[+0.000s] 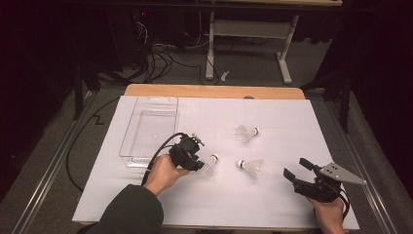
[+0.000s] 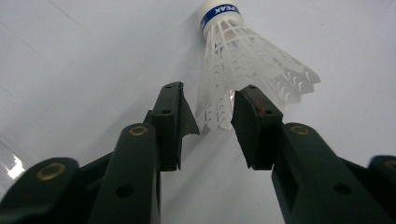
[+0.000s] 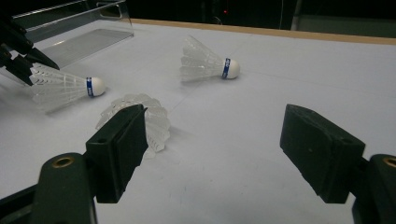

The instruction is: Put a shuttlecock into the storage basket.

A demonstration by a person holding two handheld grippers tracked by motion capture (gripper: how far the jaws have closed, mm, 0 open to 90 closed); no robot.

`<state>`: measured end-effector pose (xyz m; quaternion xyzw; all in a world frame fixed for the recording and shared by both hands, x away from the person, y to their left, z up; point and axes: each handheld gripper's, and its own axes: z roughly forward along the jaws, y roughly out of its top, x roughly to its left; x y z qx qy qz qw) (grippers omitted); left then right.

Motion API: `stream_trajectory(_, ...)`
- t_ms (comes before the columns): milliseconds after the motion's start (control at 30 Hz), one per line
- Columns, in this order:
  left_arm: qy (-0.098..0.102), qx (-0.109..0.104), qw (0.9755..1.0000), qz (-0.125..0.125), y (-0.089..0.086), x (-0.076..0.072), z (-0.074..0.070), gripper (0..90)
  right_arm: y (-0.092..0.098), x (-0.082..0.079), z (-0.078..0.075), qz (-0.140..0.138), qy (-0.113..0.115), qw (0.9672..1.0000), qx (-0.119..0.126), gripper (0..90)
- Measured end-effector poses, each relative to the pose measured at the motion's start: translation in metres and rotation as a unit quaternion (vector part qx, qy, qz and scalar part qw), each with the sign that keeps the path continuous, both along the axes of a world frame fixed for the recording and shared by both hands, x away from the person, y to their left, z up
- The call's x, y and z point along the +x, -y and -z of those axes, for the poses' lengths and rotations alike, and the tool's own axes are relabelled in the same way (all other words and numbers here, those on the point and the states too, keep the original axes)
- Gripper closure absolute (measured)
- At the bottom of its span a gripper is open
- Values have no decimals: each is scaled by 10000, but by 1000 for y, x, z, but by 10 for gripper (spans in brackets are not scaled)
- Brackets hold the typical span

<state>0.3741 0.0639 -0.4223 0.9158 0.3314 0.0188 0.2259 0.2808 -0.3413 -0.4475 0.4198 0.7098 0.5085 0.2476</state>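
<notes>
A white plastic shuttlecock point(image 2: 243, 70) lies on its side on the pale counter point(image 1: 292, 117), its flared skirt reaching in between the two black jaws of the left tool point(image 2: 208, 114). The jaws stand partly apart on either side of the skirt's edge; whether the pads already press on it cannot be told. The cork tip, ringed by a blue band with white lettering, points away from the tool. From the high view, this shuttlecock point(image 1: 208, 165) sits just right of the left tool point(image 1: 195, 163), near the middle of the counter and close to the person's side.

The skirt is a translucent lattice of ribs, splayed wide at the open end.

The right tool point(image 1: 294, 170) rests at the counter's near right corner, jaws wide open with nothing between them. A second shuttlecock point(image 1: 251, 167) lies between the two tools, and a third point(image 1: 246, 132) lies farther back. A clear plastic tray point(image 1: 148, 127) stands at the left of the counter, behind the left tool.
</notes>
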Motion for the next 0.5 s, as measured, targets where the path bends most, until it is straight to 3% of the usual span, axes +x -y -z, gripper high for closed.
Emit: stream_trajectory(500, -78, -35, 9999, -72, 2, 4, 5, 746, 0, 0, 0, -11, 12, 10000, -32, 236)
